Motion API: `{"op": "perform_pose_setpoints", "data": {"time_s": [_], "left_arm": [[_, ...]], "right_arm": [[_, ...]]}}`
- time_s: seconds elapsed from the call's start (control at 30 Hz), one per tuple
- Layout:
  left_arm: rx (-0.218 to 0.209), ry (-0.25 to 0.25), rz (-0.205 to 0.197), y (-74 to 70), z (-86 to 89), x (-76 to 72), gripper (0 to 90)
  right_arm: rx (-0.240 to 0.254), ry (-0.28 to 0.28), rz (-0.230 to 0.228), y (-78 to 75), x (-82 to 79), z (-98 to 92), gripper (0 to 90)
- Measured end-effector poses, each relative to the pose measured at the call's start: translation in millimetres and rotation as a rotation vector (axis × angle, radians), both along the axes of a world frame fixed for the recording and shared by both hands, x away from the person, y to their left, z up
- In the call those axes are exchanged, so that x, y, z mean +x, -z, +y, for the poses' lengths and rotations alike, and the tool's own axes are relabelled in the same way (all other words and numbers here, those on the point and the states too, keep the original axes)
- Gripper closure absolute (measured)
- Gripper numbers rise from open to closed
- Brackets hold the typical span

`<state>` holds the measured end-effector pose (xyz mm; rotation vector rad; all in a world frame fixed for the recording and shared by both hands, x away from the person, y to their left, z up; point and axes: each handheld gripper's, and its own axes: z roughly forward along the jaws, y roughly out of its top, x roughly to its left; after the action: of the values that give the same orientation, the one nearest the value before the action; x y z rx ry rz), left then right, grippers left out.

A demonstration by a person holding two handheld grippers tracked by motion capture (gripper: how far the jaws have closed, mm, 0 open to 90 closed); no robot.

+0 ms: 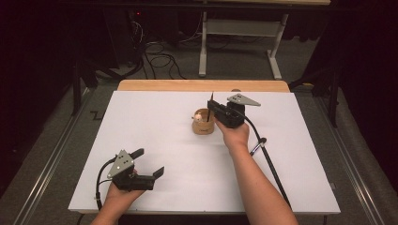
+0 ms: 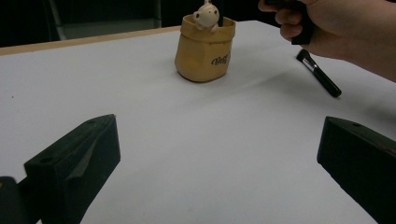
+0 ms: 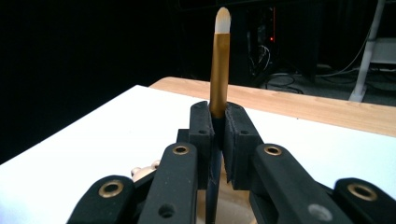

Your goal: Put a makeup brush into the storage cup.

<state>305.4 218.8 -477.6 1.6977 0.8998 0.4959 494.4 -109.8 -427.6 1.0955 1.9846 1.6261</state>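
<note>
Brush [image 3: 220, 65] upright in right tool [image 3: 218, 122] — over cup [image 1: 203, 124]

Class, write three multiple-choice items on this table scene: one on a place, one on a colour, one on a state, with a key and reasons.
1. Where does the loose black brush lie?
A. inside the pot
B. on the white table beside the person's right hand
C. on the floor

2. What colour is the pot?
A. tan
B. blue
C. green

3. How does the right hand-held gripper stand?
A. wide open
B. lying on the table
C. shut on a brush

Key:
1 B, the black brush lies on the table.
2 A, the pot is tan.
3 C, the right hand-held gripper clamps the gold brush upright above the pot.
</note>
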Motion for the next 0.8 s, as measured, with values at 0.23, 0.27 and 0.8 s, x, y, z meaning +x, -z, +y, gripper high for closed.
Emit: {"op": "perform_pose_setpoints", "data": {"time_s": [0.23, 0.27, 0.8], "left_arm": [[-0.002, 0.002, -0.001, -0.2, 0.0, -0.5, 0.4], [-0.002, 0.002, -0.001, -0.2, -0.1, -0.7, 0.4], [0.003, 0.008, 0.002, 0.4, -0.5, -0.2, 0.4]], "right_arm": [[-0.013, 0.010, 0.022, 6.9, -0.5, 1.9, 83.9], [-0.014, 0.014, 0.029, 7.9, -0.2, 1.4, 83.9], [-0.004, 0.036, 0.042, 11.4, 5.1, -1.7, 43.6]]}}
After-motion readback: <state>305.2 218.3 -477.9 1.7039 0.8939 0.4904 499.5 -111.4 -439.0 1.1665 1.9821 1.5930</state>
